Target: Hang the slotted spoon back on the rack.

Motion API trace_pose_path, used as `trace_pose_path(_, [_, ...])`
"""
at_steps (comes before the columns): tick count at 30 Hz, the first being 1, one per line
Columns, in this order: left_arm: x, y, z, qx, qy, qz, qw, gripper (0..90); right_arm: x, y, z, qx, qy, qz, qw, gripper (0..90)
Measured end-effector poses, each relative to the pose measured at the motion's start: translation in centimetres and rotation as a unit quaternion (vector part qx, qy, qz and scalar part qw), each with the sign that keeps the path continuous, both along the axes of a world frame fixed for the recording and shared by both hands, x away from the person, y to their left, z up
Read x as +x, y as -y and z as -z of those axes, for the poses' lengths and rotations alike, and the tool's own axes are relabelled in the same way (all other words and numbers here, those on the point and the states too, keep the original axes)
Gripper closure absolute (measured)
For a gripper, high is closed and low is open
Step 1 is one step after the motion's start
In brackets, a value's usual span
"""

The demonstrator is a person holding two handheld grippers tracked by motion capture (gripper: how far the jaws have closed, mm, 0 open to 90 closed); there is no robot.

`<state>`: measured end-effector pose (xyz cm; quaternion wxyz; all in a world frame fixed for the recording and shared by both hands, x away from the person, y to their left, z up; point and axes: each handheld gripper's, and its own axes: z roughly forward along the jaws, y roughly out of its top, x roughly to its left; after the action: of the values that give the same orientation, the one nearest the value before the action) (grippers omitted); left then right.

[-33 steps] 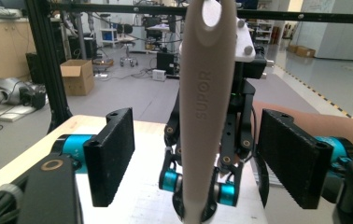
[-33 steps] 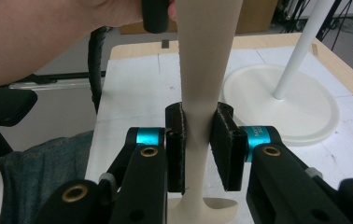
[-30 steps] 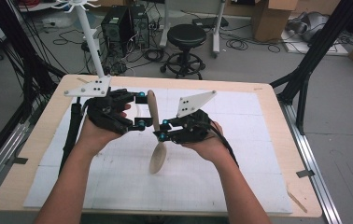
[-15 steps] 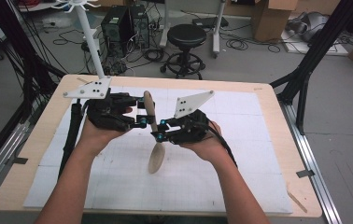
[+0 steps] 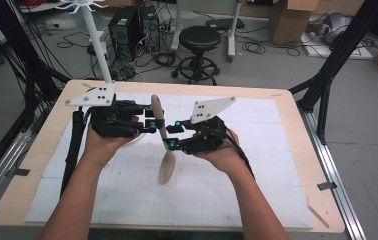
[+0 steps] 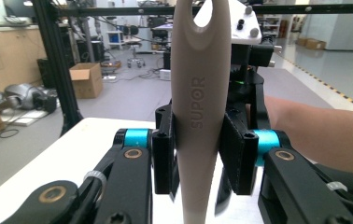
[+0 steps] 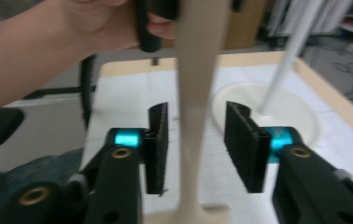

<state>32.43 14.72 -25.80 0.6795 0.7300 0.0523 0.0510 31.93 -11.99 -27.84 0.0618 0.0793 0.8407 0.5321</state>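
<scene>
A pale spoon [image 5: 165, 150] marked SUPOR hangs over the middle of the table, bowl down and handle up. My left gripper [image 5: 152, 123] comes in from the left and is shut on the upper handle. Its jaws have just been closing, and in the left gripper view both pads [image 6: 235, 154] press the spoon [image 6: 200, 93]. My right gripper [image 5: 172, 142] reaches in from the right lower down the handle. Its jaws have just been opening, and in the right gripper view [image 7: 195, 144] they stand apart with the spoon handle [image 7: 195, 93] between them, untouched.
A white stand with a thin pole [image 5: 97, 45] rises at the back left; its round base [image 7: 296, 112] lies just behind the grippers. A white gridded mat [image 5: 257, 165] covers the wooden table. A black stool [image 5: 199, 40] stands beyond the far edge.
The left jaws have shut on the spoon's handle and the right jaws have come off it. The spoon and both hands stay where they were.
</scene>
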Motion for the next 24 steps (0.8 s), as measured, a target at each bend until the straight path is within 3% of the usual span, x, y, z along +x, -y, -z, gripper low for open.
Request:
trace_pose_path(4, [0.0, -0.9, -0.4, 0.005, -0.004, -0.017, 0.9998, 68.2, -0.3, 1.9, -0.1, 0.013, 0.0, 0.021, 0.9997, 54.8])
trace_pose_path(6, [0.0, -1.0, -0.4, 0.005, -0.006, -0.02, 0.9998, 68.2, -0.5, 2.8, -0.1, 0.019, 0.019, 0.039, 0.9989, 48.0])
trace_pose_path(11, [0.1, -2.5, -0.8, 0.023, -0.005, -0.046, 0.9987, 68.2, -1.0, 5.0, 0.3, -0.004, 0.037, 0.083, 0.9959, 43.2])
trace_pose_path(15, [0.2, -3.7, -1.1, 0.018, -0.012, -0.062, 0.9979, 68.1, -1.7, 6.7, 0.8, -0.003, 0.049, 0.101, 0.9937, 41.0])
trace_pose_path(20, [0.2, -4.7, -1.3, 0.007, -0.018, -0.069, 0.9974, 68.2, -2.6, 8.3, 1.8, 0.02, 0.047, 0.122, 0.9913, 39.2])
trace_pose_path(21, [0.1, -5.0, -1.3, 0.006, -0.019, -0.07, 0.9973, 68.1, -2.9, 9.3, 3.1, 0.045, 0.041, 0.135, 0.9889, 38.1])
trace_pose_path(22, [0.1, -5.0, -1.3, 0.006, -0.019, -0.07, 0.9973, 68.1, -2.8, 9.5, 3.7, 0.052, 0.036, 0.141, 0.988, 37.8])
trace_pose_path(24, [0.1, -5.3, -1.0, 0.015, -0.016, -0.077, 0.9968, 68.1, -2.1, 9.8, 4.7, 0.033, 0.008, 0.161, 0.9863, 34.4])
